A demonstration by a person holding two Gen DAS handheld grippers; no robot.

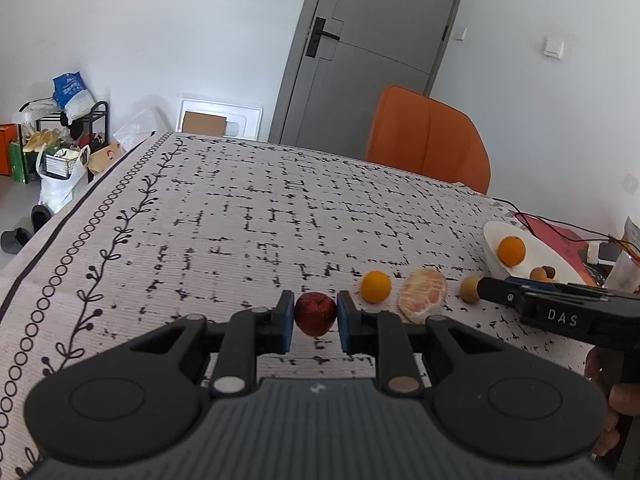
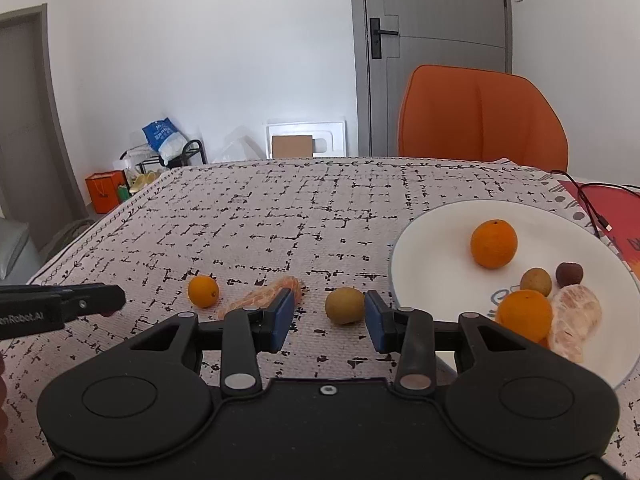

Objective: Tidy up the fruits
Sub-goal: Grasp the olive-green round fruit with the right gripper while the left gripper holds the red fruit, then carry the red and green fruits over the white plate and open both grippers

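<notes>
Fruit sorting is partly done: the white round plate [image 2: 420, 240] already holds several pieces. The left gripper [image 1: 316, 316] clamps a small dark red fruit [image 1: 315, 313] just above the patterned tablecloth [image 1: 240, 220]. The right gripper [image 2: 328, 314] has narrowed around the small brown-green round fruit [image 2: 344, 305], but its blue pads seem not to press on it yet. I think each fruit should be lifted gently and lowered onto bare plate, so nothing rolls.

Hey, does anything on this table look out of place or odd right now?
Yes. A peeled citrus piece lies bare on the tablecloth between a small orange and a brownish fruit, not on the white plate.
</notes>
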